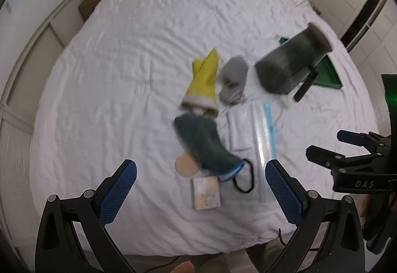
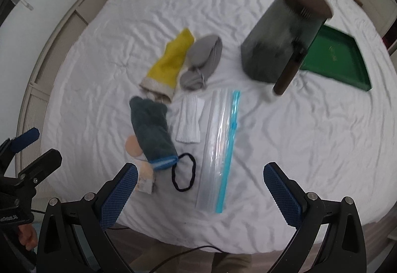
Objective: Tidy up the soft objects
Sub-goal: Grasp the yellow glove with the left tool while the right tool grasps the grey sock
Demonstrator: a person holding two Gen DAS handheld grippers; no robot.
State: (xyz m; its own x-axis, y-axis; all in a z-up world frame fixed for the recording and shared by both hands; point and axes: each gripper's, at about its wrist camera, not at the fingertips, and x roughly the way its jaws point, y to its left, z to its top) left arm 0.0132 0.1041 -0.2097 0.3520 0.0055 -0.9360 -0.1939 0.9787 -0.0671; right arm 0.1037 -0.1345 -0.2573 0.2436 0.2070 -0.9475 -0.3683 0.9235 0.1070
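The left gripper (image 1: 201, 188) is hovering over the near edge of the bed (image 1: 129, 54), its jaws spread wide and holding nothing. The right gripper (image 2: 200, 192) is hovering the same way, jaws spread and empty.

Taking the zip bag (image 2: 218, 148) as the landmark: it is lying flat on the sheet, its blue seal strip along its right side. Just left of its near end a black hair tie (image 2: 184, 175) is lying in a loop, touching the blue-trimmed end of a dark teal cloth (image 2: 151, 131). A round peach pad (image 2: 132, 147) is peeking out from the left side of that cloth, and a small tan packet (image 1: 206, 192) is lying near the hair tie, partly under the cloth. A folded white cloth (image 2: 189, 119) is sitting just left of the bag's far half. Beyond that, a yellow glove (image 2: 170, 61) and a grey bundle (image 2: 202, 63) are lying side by side. Far right of the bag, a dark container (image 2: 285, 42) with a brown lid and handle is appearing tilted and blurred, and behind it a green tray (image 2: 335, 59) is resting on the bed.
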